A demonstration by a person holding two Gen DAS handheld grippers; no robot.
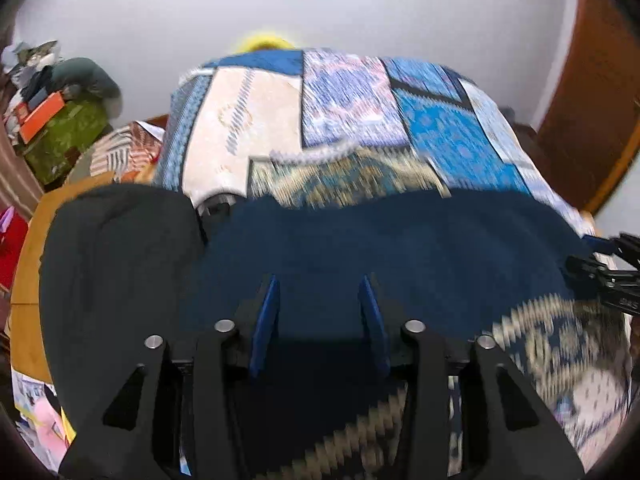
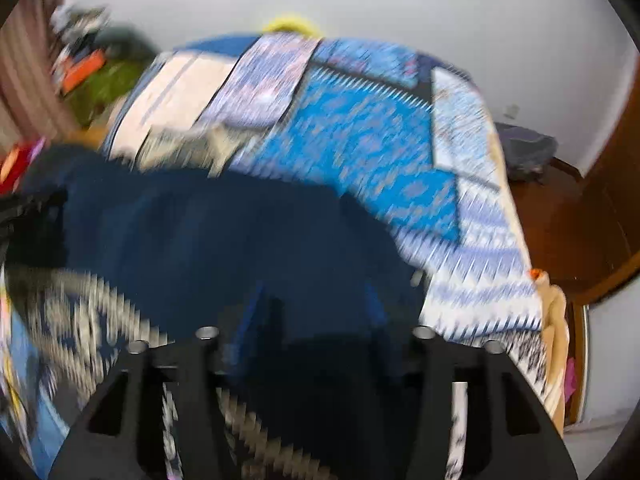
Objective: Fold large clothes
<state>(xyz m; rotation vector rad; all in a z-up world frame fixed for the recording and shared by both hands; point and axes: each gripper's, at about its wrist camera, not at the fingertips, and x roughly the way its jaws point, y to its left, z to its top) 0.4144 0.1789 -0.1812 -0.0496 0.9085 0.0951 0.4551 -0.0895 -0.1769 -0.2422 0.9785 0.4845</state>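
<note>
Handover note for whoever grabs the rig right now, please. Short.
Left gripper: jaws open, blue fingers apart above the dark navy garment, nothing between them.
Right gripper: over the same garment; jaws look apart, but the view is too blurred to be sure.
The garment lies spread on the patterned bedspread, with a darker section at its left. The right gripper also shows at the left camera's right edge.
Done: garment laid out; whether any fold is made is unclear.
Left: grip the near edge with both grippers and fold.

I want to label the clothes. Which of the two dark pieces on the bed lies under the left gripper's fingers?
The navy blue garment; the left gripper hovers open over it. The black garment lies further left.
</note>
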